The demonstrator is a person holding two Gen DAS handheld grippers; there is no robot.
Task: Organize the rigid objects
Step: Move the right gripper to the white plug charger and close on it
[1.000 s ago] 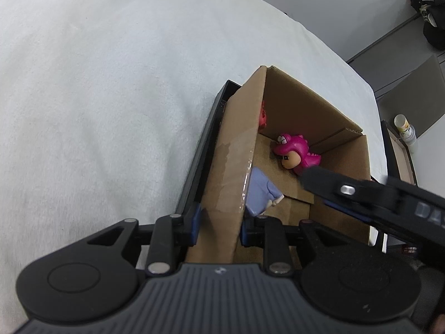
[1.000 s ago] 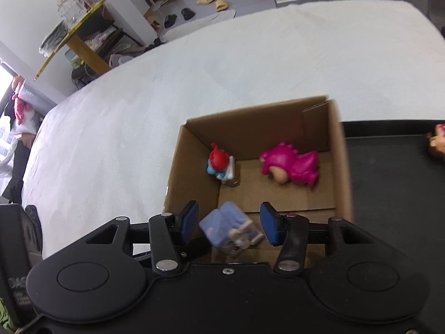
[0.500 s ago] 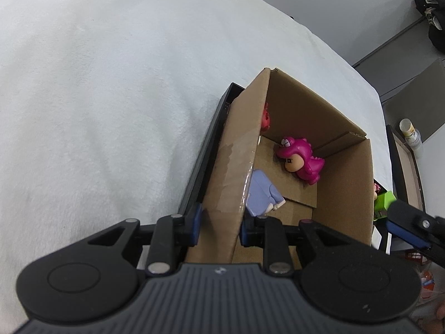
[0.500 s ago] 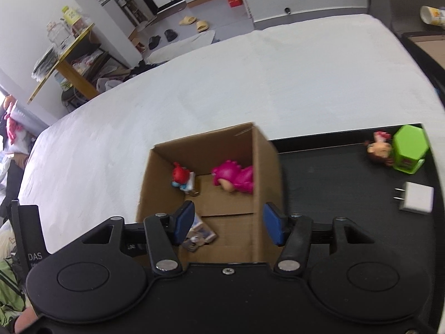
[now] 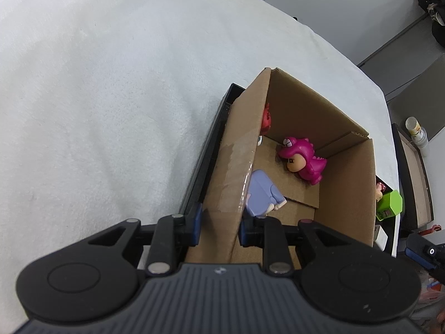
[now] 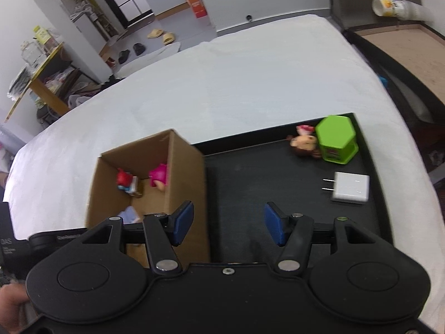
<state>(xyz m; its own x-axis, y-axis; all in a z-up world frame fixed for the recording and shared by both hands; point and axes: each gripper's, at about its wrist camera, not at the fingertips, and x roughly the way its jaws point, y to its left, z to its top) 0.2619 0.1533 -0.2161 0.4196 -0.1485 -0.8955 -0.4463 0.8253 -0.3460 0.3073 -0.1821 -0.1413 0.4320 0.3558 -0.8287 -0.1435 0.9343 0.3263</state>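
Observation:
My left gripper is shut on the near side wall of an open cardboard box, one pad outside and one inside. In the box lie a pink dinosaur figure, a lilac figure and a red figure tucked against the wall. My right gripper hangs open and empty over the black tray, just right of the box. On the tray's far right are a green hexagonal box, a small doll and a white charger.
Box and tray rest on a white cloth-covered table. A brown board in a dark frame with a paper cup lies off the right edge. Shelves and shoes stand on the floor beyond.
The lilac figure, earlier between the right pads, now lies in the box. The right gripper has opened wider and swung right over the black tray. The left gripper has kept its hold.

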